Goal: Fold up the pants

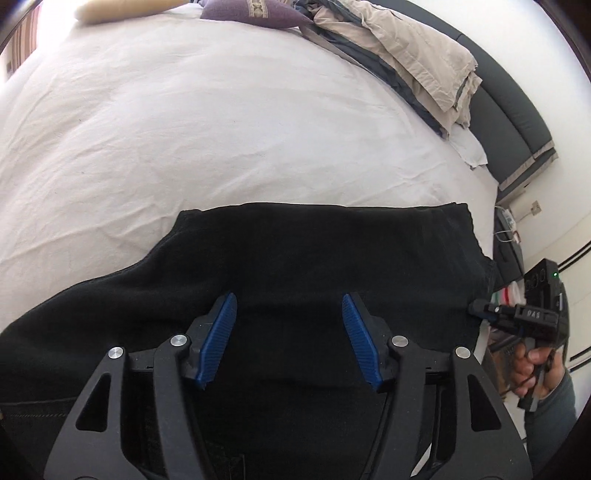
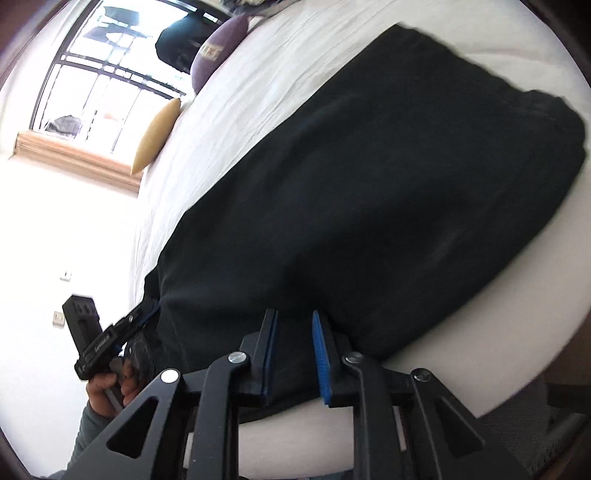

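Observation:
Black pants (image 1: 314, 254) lie flat on the white bed (image 1: 221, 122), near its front edge. They also fill the right wrist view (image 2: 369, 192), stretching away to a folded end at the upper right. My left gripper (image 1: 288, 306) is open, its blue pads wide apart just above the cloth, holding nothing. It shows in the right wrist view (image 2: 146, 314) at the pants' left edge. My right gripper (image 2: 293, 321) is open with a narrow gap over the pants' near edge. It shows in the left wrist view (image 1: 476, 308) at the pants' right edge.
A beige and grey pile of bedding (image 1: 413, 62) lies at the bed's far right beside a dark headboard (image 1: 517, 122). A purple cushion (image 1: 255, 13) and a tan pillow (image 2: 157, 136) lie at the far side. A window (image 2: 99, 74) is beyond the bed.

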A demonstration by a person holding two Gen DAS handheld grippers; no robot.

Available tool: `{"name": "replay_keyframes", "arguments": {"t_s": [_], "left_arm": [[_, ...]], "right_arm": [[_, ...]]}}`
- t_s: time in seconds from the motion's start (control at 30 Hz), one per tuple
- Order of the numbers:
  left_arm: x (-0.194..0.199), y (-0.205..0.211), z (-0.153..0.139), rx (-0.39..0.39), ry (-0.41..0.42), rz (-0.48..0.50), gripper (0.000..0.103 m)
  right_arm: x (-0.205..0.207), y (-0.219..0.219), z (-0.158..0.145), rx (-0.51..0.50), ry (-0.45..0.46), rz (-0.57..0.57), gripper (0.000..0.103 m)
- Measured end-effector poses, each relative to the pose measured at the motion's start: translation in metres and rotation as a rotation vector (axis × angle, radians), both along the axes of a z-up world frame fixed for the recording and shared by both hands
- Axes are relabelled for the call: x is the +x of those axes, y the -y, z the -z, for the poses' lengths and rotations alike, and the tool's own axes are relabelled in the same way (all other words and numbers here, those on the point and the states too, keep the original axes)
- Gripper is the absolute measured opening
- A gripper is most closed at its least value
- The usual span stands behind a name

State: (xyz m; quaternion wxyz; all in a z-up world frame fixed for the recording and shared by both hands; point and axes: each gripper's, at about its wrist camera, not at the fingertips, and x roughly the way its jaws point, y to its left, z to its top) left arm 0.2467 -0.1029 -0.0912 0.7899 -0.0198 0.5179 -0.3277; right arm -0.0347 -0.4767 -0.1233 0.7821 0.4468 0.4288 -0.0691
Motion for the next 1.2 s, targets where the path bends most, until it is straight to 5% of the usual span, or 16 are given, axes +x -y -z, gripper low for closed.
{"name": "replay_keyframes", "arguments": {"t_s": [0.03,0.1,0.23,0.27,0.33,0.37,0.4,0.47,0.5,0.57,0.63,0.83,0.97,1.07,1.2], "left_arm": [[-0.008,-0.004,-0.009,-0.025,0.017,0.013,0.058],[-0.022,0.003,-0.025,-0.084,0.035,0.049,0.058],[-0.032,0.024,-0.009,-0.057,-0.012,0.084,0.059],[-0.031,0.026,0.007,-0.03,-0.046,0.072,0.058],[-0.036,0.019,0.016,-0.06,-0.022,0.083,0.058],[-0.038,0.017,0.018,-0.051,-0.024,0.085,0.058],[-0.038,0.012,0.016,-0.042,-0.024,0.077,0.058],[-0.038,0.001,0.011,-0.001,-0.006,0.028,0.058],[-0.038,-0.006,0.01,0.015,0.005,-0.005,0.058],[-0.041,-0.025,0.001,0.026,0.02,-0.068,0.058],[-0.049,-0.045,-0.011,0.006,0.043,-0.116,0.058],[-0.07,-0.1,-0.035,-0.004,0.096,-0.227,0.059],[-0.063,-0.135,-0.005,0.062,0.039,-0.269,0.058],[-0.063,-0.15,0.005,-0.013,0.034,-0.263,0.057],[-0.064,-0.148,0.005,0.011,0.045,-0.26,0.057]], "right_arm": [[-0.01,0.015,-0.006,-0.018,0.013,0.061,0.023],[-0.019,0.03,-0.016,0.01,0.099,0.107,0.045],[-0.01,0.041,-0.008,0.017,0.079,0.033,0.054],[-0.014,0.052,0.001,0.033,0.066,0.062,0.054],[-0.029,0.076,0.016,0.086,0.065,0.149,0.03],[-0.038,0.084,0.015,0.045,0.053,0.204,0.02],[-0.049,0.095,0.009,-0.018,0.041,0.261,0.02],[-0.066,0.109,-0.003,-0.11,-0.011,0.358,0.026],[-0.07,0.108,-0.011,-0.135,-0.015,0.385,0.041],[-0.078,0.109,-0.029,-0.186,0.02,0.359,0.055],[-0.08,0.1,-0.037,-0.208,0.018,0.315,0.056],[-0.063,0.062,0.011,-0.042,-0.051,0.378,0.06],[-0.063,0.072,0.025,0.05,0.004,0.428,0.064],[-0.06,0.081,0.023,0.078,0.031,0.432,0.075],[-0.065,0.085,0.024,0.09,0.034,0.457,0.076]]}}
